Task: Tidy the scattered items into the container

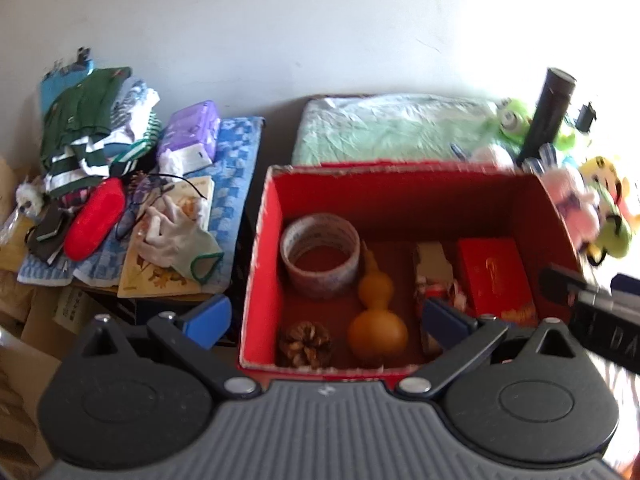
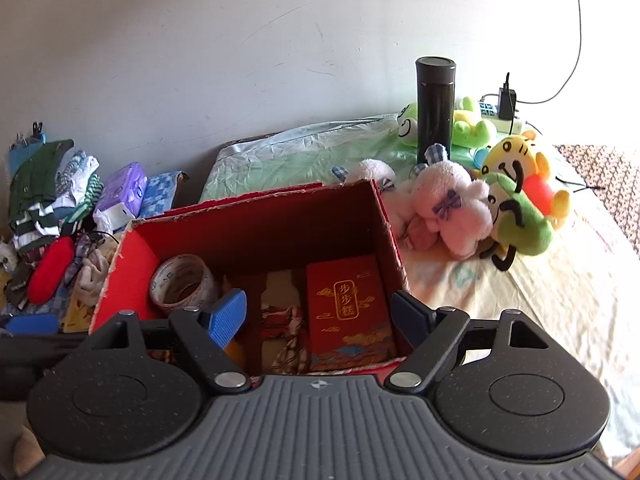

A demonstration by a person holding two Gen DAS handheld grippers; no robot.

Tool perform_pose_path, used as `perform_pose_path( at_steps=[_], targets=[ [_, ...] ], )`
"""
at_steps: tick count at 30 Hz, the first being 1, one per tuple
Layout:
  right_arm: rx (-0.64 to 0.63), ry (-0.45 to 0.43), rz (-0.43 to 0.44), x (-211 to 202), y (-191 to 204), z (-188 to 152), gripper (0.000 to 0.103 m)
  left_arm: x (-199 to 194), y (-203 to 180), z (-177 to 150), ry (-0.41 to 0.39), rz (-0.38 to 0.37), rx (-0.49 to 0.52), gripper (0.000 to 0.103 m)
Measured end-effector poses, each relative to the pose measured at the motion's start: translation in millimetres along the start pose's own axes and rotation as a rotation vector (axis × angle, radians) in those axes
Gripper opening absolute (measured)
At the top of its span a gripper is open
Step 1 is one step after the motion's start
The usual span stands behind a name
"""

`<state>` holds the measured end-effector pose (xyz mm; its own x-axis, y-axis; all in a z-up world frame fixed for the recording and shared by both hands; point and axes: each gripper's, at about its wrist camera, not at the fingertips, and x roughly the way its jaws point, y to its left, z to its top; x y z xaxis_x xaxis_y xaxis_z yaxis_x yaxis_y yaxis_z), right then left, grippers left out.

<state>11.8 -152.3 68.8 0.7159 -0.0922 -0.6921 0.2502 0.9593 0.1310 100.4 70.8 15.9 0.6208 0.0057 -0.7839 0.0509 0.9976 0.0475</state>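
Both pairs of blue-padded fingers stand spread apart with nothing between them: the left gripper hovers over the near edge of an open red cardboard box, and the right gripper hovers over the same box from its right side. Inside the box, along the left wall, sits a roll of clear tape, lying with its hole facing up. Just to its right lies a yellow-orange gourd, and a brown pine cone rests in the near left corner beside the gourd's fat end. A flat red packet with gold lettering lies along the box's right side, and between it and the gourd is a small beige and red patterned item whose nature is hard to make out. Outside the box to the right, on a pale sheet, a cluster of plush toys lies close together: a pink-white rabbit, a green figure and a yellow one. Behind them a tall black flask stands upright. Left of the box is a heap of folded clothes, a red pouch, a white glove and a purple tissue pack.
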Motion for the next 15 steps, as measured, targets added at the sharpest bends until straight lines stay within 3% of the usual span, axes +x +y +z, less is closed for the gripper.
perform_pose_path(
  at_steps=[10,15],
  targets=[
    [-0.071,0.026,0.016,15.5,-9.4,11.3,0.082,11.2,-4.7,30.4,-0.056,0.099,-0.07,0.102],
    [-0.045,0.0,0.015,19.2,-19.3,21.8,0.081,15.9,-7.1,38.0,-0.068,0.119,-0.063,0.102]
  ],
)
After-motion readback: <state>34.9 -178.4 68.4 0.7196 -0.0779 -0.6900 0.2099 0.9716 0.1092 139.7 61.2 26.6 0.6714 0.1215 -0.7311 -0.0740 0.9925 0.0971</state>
